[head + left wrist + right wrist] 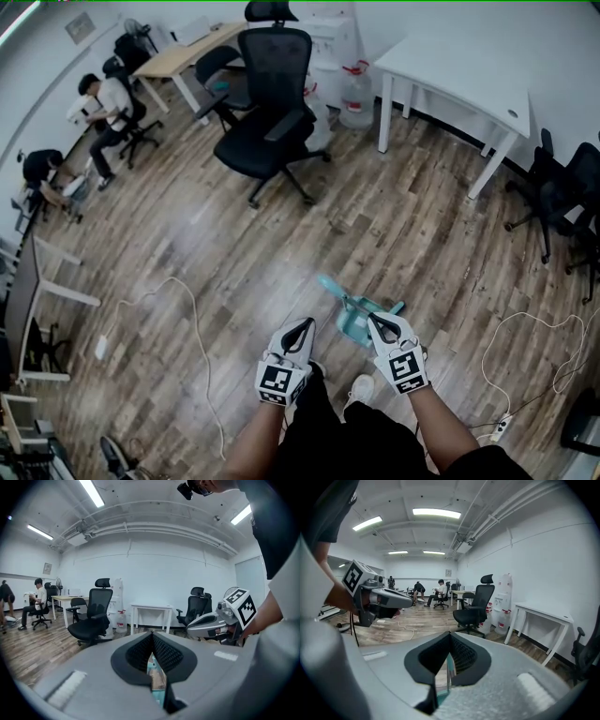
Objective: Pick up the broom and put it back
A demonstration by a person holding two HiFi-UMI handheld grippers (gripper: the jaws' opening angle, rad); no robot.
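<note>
A teal broom and dustpan set [354, 312] lies on the wooden floor just ahead of the person's feet, its handle pointing up-left. My left gripper [304, 324] hangs to its left, jaws closed with nothing between them. My right gripper [378, 320] sits over the set's right side, also shut and empty. In the left gripper view the closed jaws [151, 637] leave a slit, and teal plastic [153, 668] shows through it; the right gripper [220, 623] is at the right. The right gripper view shows its shut jaws [450, 637] with the teal handle [449, 668] below them.
A black office chair [272, 122] stands on the floor ahead, a white table [459, 75] and water bottles [356, 94] behind it. More black chairs [562, 197] are at the right. White cables [187, 319] and a power strip [502, 427] lie on the floor. People sit at the far left [103, 103].
</note>
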